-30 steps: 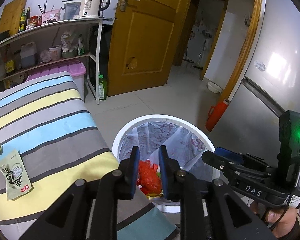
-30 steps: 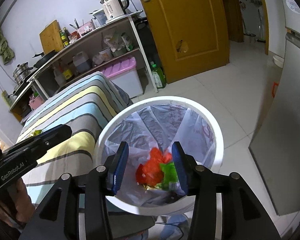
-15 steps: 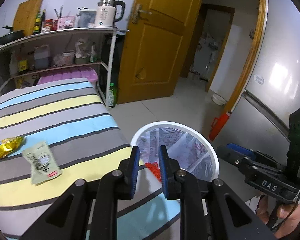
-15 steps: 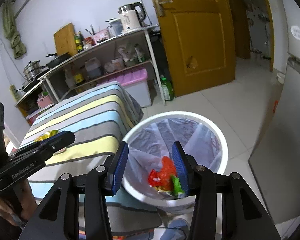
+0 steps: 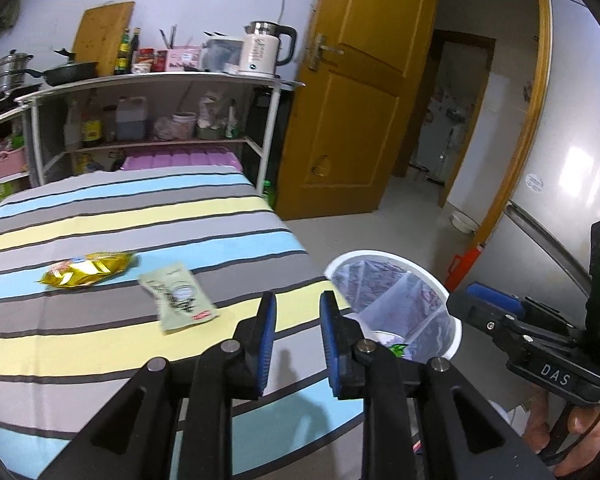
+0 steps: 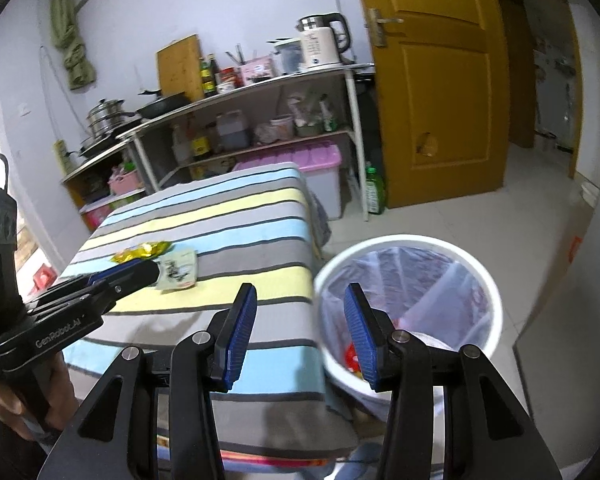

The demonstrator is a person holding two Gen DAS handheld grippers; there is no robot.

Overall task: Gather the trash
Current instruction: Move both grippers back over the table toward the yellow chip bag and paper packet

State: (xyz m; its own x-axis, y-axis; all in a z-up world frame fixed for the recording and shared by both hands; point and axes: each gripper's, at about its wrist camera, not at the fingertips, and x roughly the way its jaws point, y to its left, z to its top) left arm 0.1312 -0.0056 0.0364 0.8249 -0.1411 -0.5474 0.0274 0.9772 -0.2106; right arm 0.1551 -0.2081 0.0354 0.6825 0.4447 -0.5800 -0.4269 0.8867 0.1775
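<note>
We note both tongs have swung from bin (image 5: 396, 312) toward worktop (image 5: 100, 340): left tongs (image 5: 296, 344) narrow, empty; right tongs (image 6: 300, 332) wide, empty; green packet (image 5: 178, 298) nearer.

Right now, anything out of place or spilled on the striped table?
Two wrappers lie loose on the striped table: a gold snack bag and a pale green packet beside it, askew. Nothing spilled; the lined bin stands upright.

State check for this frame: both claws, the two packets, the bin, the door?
Left claw: open, empty.
Right claw: open, empty.
Gold snack packet: lying on the striped table.
Pale green packet: lying flat beside it.
Trash bin: lined, trash inside.
Wooden door: open.
</note>
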